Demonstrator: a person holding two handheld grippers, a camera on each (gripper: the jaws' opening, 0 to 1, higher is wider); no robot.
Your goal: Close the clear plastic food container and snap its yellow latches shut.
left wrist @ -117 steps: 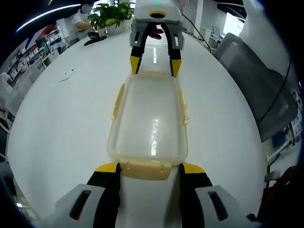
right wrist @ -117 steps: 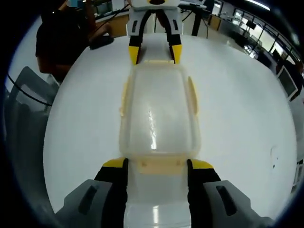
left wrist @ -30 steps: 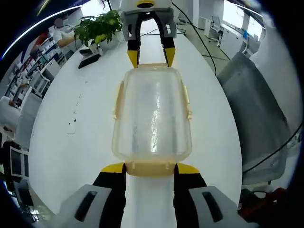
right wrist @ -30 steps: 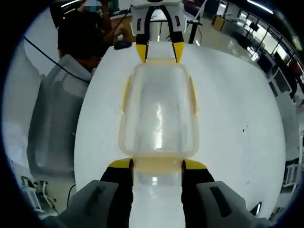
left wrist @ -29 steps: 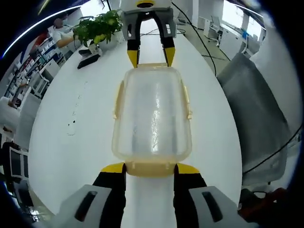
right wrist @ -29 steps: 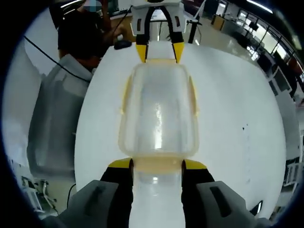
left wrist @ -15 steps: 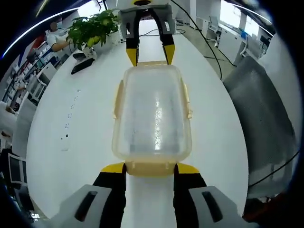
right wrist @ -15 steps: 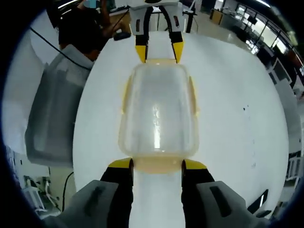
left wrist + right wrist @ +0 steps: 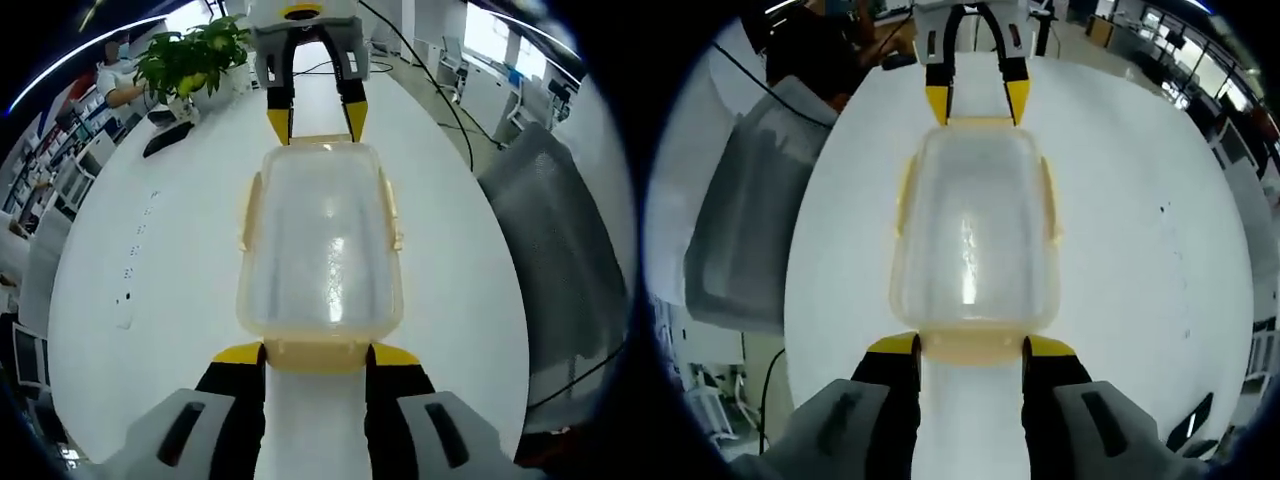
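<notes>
We see the clear food container (image 9: 320, 240) lidded on the white worktop (image 9: 150, 260), held between both tools. Our left tool (image 9: 315, 352) straddles one end latch (image 9: 318, 352), jaws apart; our right tool (image 9: 970, 345) straddles the opposite latch (image 9: 970, 345) likewise.

Left gripper (image 9: 316, 352): grey moulded housings at the bottom of the left gripper view, each with a dark oval slot, then black jaw arms ending in yellow tips. Right gripper (image 9: 971, 345): same build in its own view, grey shells, black arms, yellow tips. Seen from the opposite side, each unit shows a pale grey body with black-edged jaw arms narrowing to yellow tips; a small yellow mark on top, possibly an indicator.
</notes>
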